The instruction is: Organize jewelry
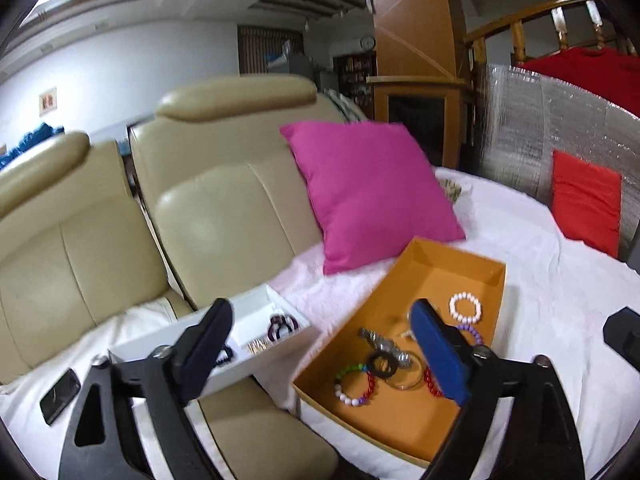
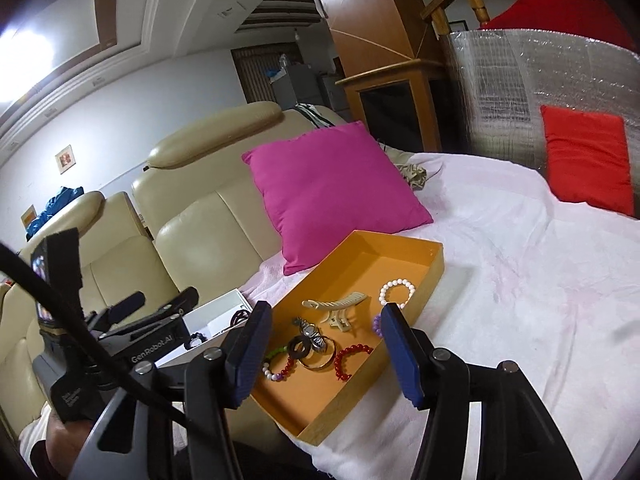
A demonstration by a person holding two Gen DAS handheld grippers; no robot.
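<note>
From the left wrist, the left gripper (image 1: 324, 348) hangs with its fingers wide apart and nothing between them, above the gap between a white tray (image 1: 224, 372) and an orange box (image 1: 452, 264). Only this view looks into the tray, where a dark bracelet (image 1: 282, 326) and some small gold pieces (image 1: 258, 347) lie, and shows a phone (image 1: 60, 396) on the white sheet (image 1: 560, 300). The box runs lengthwise away from the camera toward a pink cushion (image 1: 368, 196).

From the right wrist, the right gripper (image 2: 326, 354) is likewise spread and empty over the near end of the orange box (image 2: 434, 270). Here a cream hair claw (image 2: 340, 308) shows, hidden in the other view, beside a white bead bracelet (image 2: 397, 294), a watch (image 2: 310, 332), a red bead bracelet (image 2: 354, 360) and a gold bangle (image 2: 320, 358). The left gripper (image 2: 166, 300) appears at the left edge. The sheet (image 2: 520, 280) covers a beige leather sofa (image 2: 208, 240); a red cushion (image 2: 588, 160) leans on a silver foil panel (image 2: 500, 92).
</note>
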